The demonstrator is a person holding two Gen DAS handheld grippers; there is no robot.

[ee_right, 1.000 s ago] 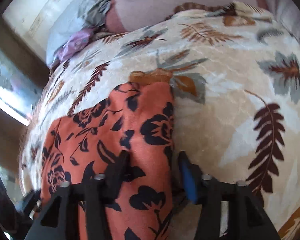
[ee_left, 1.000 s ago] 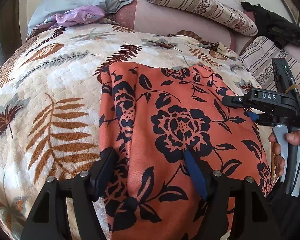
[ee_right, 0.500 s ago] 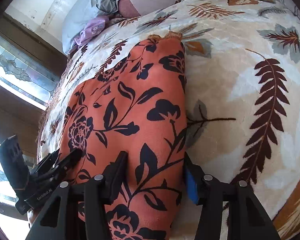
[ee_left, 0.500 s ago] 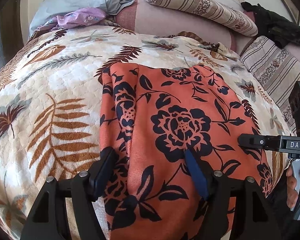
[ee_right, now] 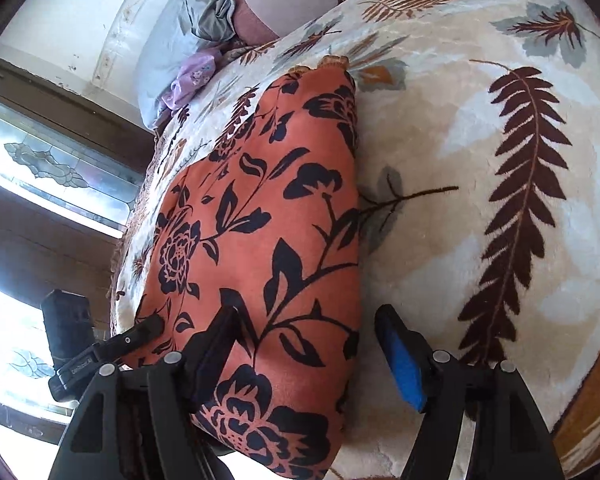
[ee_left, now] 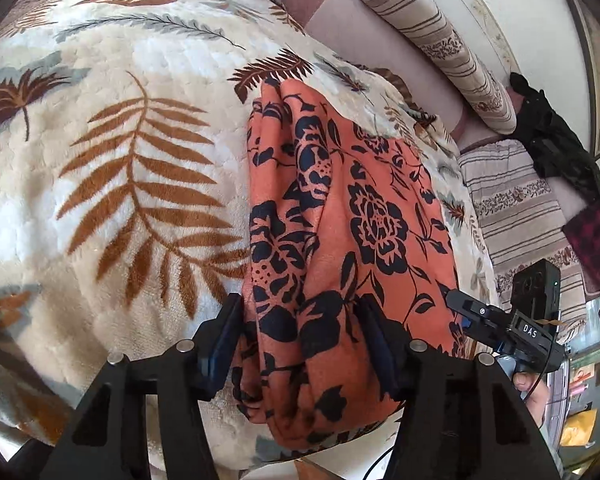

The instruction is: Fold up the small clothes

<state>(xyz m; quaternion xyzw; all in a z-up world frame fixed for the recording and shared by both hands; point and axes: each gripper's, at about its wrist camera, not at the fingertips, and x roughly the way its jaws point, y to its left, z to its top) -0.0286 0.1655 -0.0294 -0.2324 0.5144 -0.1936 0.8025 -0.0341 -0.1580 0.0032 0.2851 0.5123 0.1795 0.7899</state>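
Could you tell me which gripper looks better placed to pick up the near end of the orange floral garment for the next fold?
Probably the left gripper: its closing jaws bracket a bunched fold of the orange black-flowered garment. The right gripper, jaws opening, straddles only the garment's edge, one finger over the leaf-print blanket.

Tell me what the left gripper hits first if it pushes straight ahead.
Most likely the orange floral garment: a bunched fold already lies between the closing jaws of the left gripper, with the leaf-print blanket underneath.
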